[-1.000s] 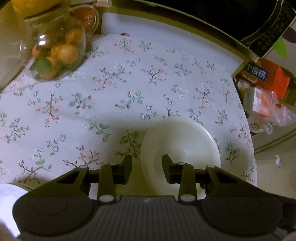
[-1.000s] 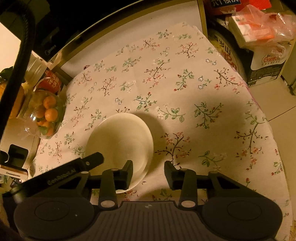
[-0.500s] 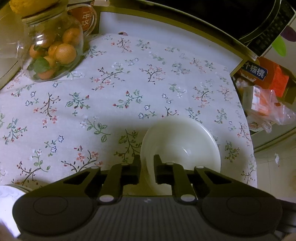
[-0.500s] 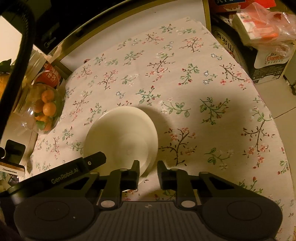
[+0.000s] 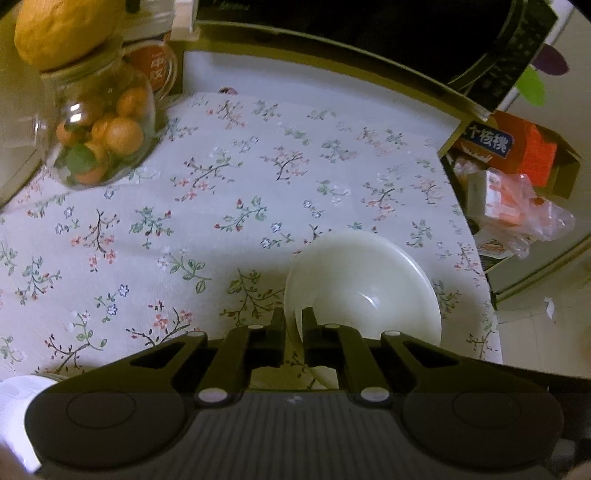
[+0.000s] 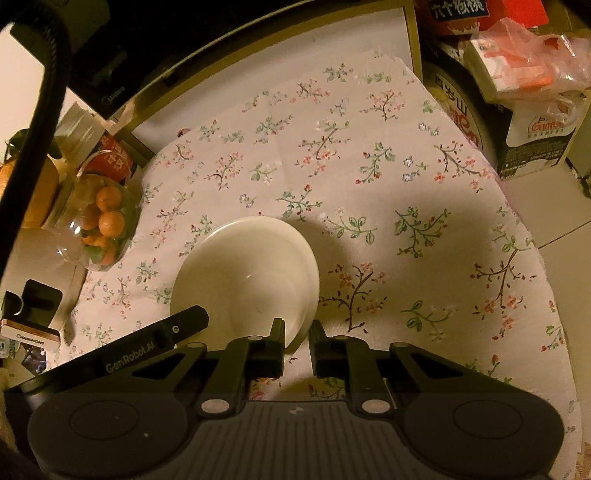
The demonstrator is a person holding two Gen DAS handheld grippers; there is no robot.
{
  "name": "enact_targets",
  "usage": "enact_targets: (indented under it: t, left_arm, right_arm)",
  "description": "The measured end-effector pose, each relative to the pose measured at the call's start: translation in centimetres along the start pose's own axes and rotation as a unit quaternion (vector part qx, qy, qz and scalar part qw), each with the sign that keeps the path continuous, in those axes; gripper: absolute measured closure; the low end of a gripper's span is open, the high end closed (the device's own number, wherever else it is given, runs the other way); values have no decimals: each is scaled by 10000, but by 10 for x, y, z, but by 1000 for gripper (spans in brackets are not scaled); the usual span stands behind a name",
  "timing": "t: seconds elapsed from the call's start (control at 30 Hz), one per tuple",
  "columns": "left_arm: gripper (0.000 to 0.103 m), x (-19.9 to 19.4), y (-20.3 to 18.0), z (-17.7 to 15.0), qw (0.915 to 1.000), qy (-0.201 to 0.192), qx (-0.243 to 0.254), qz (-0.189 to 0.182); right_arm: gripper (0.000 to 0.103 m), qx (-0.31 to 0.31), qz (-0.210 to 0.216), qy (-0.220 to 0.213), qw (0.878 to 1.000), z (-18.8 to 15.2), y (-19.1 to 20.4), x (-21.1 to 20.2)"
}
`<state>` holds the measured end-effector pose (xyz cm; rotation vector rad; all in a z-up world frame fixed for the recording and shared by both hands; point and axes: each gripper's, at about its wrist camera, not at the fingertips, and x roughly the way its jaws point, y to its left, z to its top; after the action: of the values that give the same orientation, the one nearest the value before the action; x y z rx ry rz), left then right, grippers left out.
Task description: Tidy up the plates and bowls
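Observation:
A white bowl [image 5: 364, 284] is held over the floral tablecloth [image 5: 221, 206]; in the right wrist view the bowl [image 6: 247, 273] looks like a stack of dishes, and I cannot tell whether it touches the cloth. My left gripper [image 5: 293, 323] is shut on its left rim, one finger inside and one outside. My right gripper [image 6: 296, 334] is shut on its right rim. The left gripper's black body [image 6: 147, 343] shows in the right wrist view, at the bowl's left.
A glass jar of small oranges [image 5: 99, 136] stands at the table's far left, with a red-lidded jar [image 5: 155, 66] behind it. A dark appliance [image 5: 369, 26] lines the back. Boxes and plastic-wrapped packets [image 5: 509, 192] sit off the right edge. A phone stand [image 6: 33, 314] is at left.
Both grippers closed from open onto the bowl's rim, the left on the left edge, the right on the right edge. The bowl appears lifted and tilted slightly.

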<state>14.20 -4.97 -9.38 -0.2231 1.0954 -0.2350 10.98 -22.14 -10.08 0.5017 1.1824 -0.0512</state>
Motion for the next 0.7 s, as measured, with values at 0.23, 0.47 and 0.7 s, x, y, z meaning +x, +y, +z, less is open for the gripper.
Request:
enact_targets:
  t: [0.23, 0.47, 0.7]
  left_arm:
    - [95, -14, -11, -5, 9997, -146, 190, -30]
    - [94, -28, -11, -11, 9993, -247, 250, -116]
    - [94, -46, -12, -21, 9989, -343, 279, -175]
  right_arm:
    - [91, -3, 14, -105, 9999, -1, -3, -11]
    - [91, -96, 74, -217, 9997, -2, -3, -25]
    - [90, -283, 91, -330, 9990, -13, 4, -44]
